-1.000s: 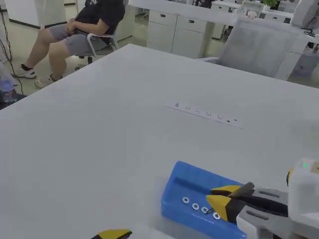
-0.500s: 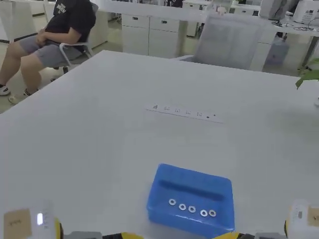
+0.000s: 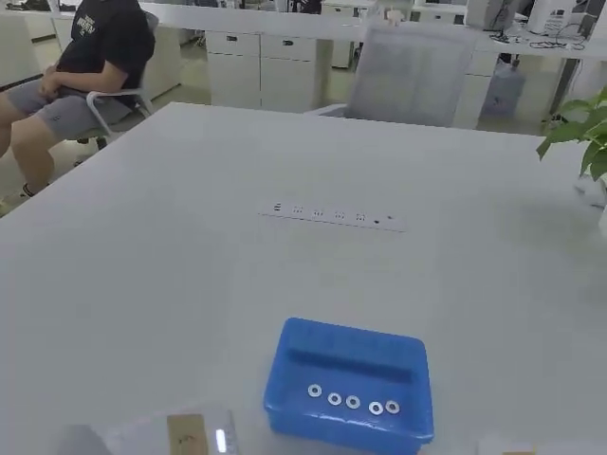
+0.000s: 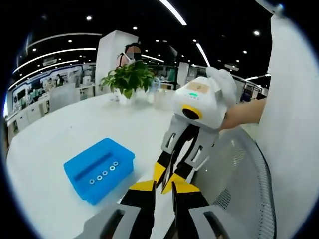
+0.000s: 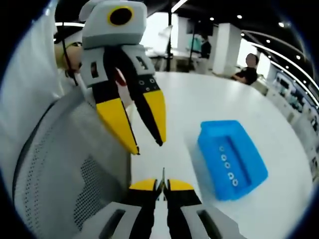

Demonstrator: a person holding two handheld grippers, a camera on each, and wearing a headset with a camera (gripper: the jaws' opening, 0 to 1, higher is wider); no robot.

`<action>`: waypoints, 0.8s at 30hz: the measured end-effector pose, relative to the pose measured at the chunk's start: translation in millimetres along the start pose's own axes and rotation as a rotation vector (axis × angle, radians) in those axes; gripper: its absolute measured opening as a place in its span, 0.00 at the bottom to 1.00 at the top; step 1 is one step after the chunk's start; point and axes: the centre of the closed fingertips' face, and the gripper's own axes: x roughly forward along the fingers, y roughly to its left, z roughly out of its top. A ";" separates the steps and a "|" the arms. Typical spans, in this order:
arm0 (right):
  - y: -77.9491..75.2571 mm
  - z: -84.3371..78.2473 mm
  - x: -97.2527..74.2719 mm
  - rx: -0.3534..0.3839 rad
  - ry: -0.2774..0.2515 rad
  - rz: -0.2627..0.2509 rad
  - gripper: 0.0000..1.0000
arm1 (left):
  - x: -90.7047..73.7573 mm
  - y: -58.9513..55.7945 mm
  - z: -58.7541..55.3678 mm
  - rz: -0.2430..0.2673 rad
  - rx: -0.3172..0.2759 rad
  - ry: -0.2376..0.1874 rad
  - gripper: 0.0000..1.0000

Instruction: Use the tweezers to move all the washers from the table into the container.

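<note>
Five washers in the blue container; both grippers well apart from it.

The washers (image 3: 353, 402) lay in a row on the floor of the container (image 3: 347, 334), which sat on the white counter (image 3: 190, 275). The right gripper (image 5: 162, 186) was closed down on the tweezers (image 5: 163, 174), whose thin tip stuck out between the yellow jaw tips. The left gripper (image 4: 163, 187) was partly open, its jaws a narrow gap apart, holding nothing and touching nothing. The two grippers faced each other at close range, beside a mesh chair back (image 4: 239, 169). A power strip (image 3: 332, 215) lay farther back on the counter, beyond the container.
</note>
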 end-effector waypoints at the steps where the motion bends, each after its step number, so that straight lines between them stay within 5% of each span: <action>1: -0.5 -0.3 0.2 -0.006 0.006 0.001 0.04 | 1.3 0.6 0.8 -0.007 0.008 0.005 0.10; 10: 4.4 -0.4 4.5 -0.066 0.045 0.032 0.04 | 12.7 -7.3 11.3 -0.078 0.110 0.029 0.06; 16: 5.6 0.2 5.4 -0.088 0.054 0.034 0.04 | 15.7 -12.8 12.3 -0.121 0.121 0.039 0.00; 24: 1.4 -3.6 1.5 -0.064 0.041 0.024 0.04 | 6.8 -2.4 4.3 -0.114 0.137 0.061 0.00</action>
